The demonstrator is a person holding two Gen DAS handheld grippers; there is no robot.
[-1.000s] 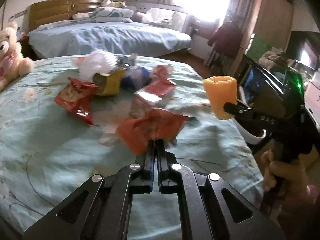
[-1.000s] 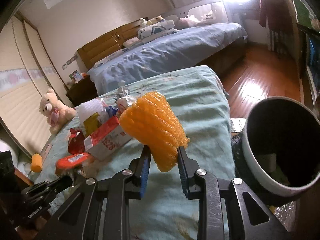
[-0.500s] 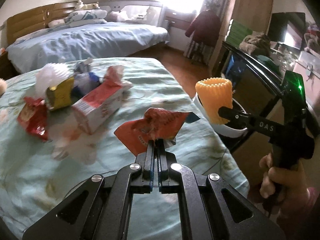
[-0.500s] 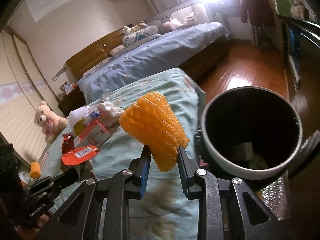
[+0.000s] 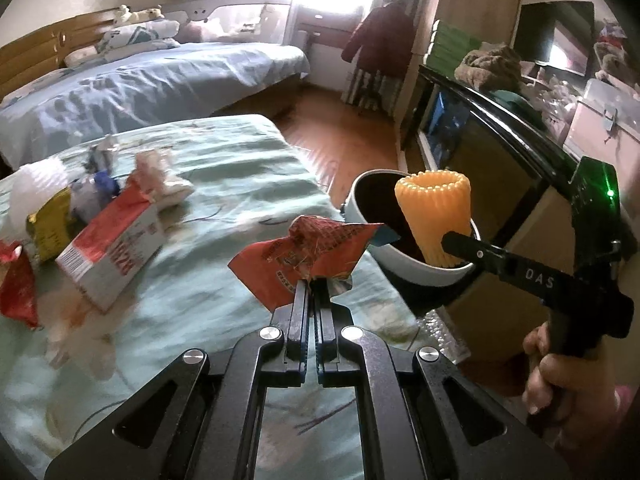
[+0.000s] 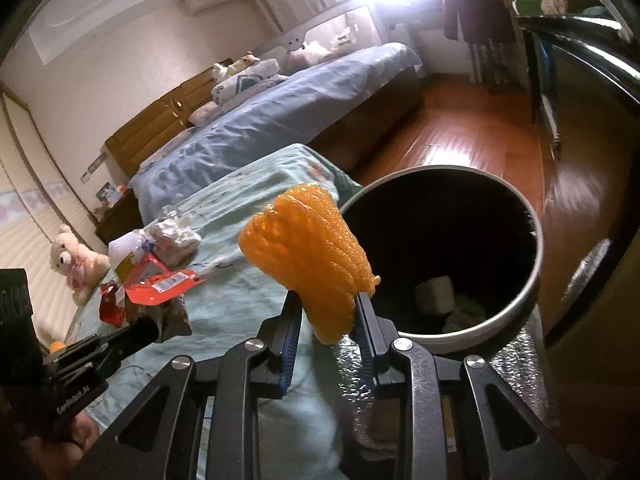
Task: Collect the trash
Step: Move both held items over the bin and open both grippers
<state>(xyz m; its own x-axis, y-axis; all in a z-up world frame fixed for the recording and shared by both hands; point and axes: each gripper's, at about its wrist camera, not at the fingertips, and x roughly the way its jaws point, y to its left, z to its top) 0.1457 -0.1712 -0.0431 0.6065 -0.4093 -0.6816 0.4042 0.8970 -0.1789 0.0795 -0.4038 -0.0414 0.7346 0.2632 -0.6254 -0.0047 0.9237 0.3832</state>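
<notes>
My left gripper [image 5: 313, 286] is shut on a crumpled red snack wrapper [image 5: 304, 254] and holds it above the bed's right edge, just left of the bin. My right gripper [image 6: 327, 308] is shut on an orange foam fruit net [image 6: 308, 256], held by the rim of the white bin [image 6: 460, 330] with a black liner. In the left wrist view the net [image 5: 434, 216] hangs over the bin [image 5: 404, 262]. The bin holds some pale trash [image 6: 436, 300].
More trash lies on the green bedspread [image 5: 224, 184]: a red-white carton [image 5: 114, 248], a yellow wrapper [image 5: 48, 226], a red packet [image 5: 16, 284], white foam and crumpled paper [image 5: 160, 180]. A teddy bear [image 6: 76, 260] sits far left. A cabinet [image 5: 500, 168] stands right of the bin.
Both grippers have swung right from the trash pile toward the bin. The red wrapper has been lifted off the bed, and the orange net is now at the bin's rim.
</notes>
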